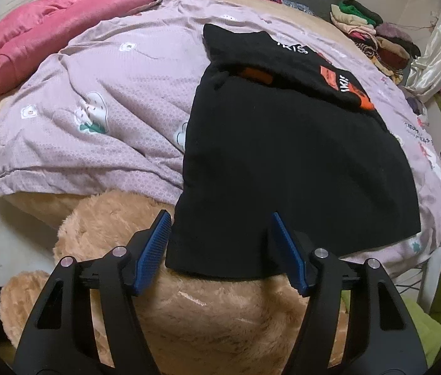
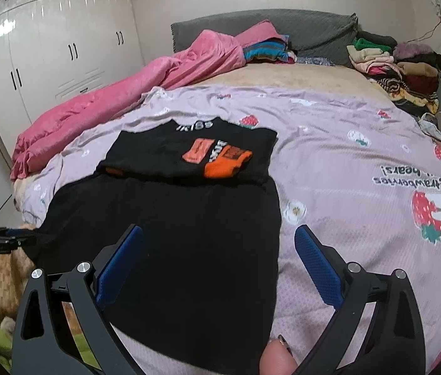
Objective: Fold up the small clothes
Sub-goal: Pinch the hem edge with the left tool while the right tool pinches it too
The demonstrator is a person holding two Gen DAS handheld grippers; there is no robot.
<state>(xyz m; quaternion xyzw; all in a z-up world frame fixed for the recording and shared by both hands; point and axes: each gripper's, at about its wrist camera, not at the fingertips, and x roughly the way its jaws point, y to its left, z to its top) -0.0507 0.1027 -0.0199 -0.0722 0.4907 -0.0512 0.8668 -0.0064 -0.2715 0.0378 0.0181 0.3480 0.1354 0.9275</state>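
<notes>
- The black garment [image 2: 189,218] lay flat on the lilac strawberry sheet [image 2: 361,168], its far end already folded over so the orange print [image 2: 220,159] faced up.
- Its long axis ran from 6 towards 12 o'clock in both wrist views.
- The left gripper [image 1: 220,243] sat nearer, wide open, its fingers either side of the near hem over the tan plush blanket [image 1: 220,318]; whether a pad touched cloth I could not tell.
- The right gripper [image 2: 217,259] hovered wide open, holding nothing, the garment's right edge running between its fingers towards 12 o'clock.

Black printed shirt [image 2: 189,218], top folded over, flat on bed
</notes>
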